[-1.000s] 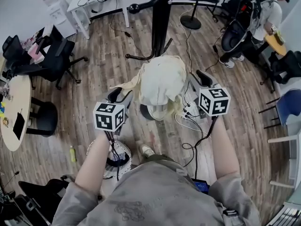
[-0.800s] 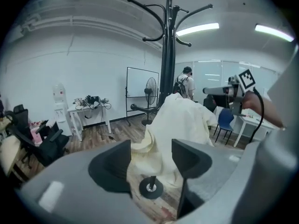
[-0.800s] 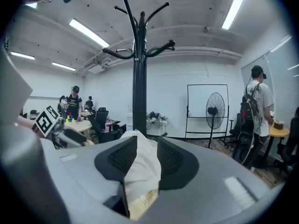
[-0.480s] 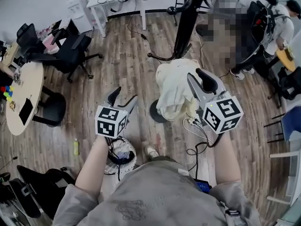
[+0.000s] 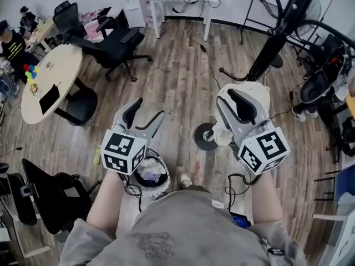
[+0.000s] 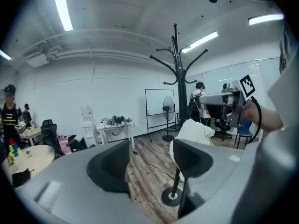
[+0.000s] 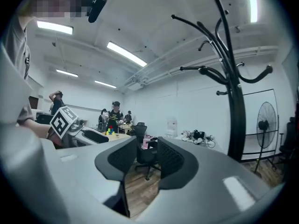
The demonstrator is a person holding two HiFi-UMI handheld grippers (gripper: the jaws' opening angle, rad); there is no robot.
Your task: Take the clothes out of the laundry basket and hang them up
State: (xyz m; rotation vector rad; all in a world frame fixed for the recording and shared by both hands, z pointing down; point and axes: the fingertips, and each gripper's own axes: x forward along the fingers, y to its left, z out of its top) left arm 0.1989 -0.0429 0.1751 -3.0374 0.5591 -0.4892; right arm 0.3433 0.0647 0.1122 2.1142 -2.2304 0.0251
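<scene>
Soft crumpled cream garment (image 5: pixel 260 90) bunched under right gripper (image 5: pixel 224 97), ribbed pads narrowly parted, gap bare; left gripper (image 5: pixel 150 108) wide, empty; curved black coat rack (image 5: pixel 277 35) beyond, round laundry basket (image 5: pixel 166 176) below

Left hand-held gripper (image 5: pixel 150 107) gapes (right hand-held gripper (image 5: pixel 226 97) too)

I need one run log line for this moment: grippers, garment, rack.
left gripper: open, empty | right gripper: jaws apart, no cloth between | cream garment: hangs at right gripper | coat rack: bare
</scene>
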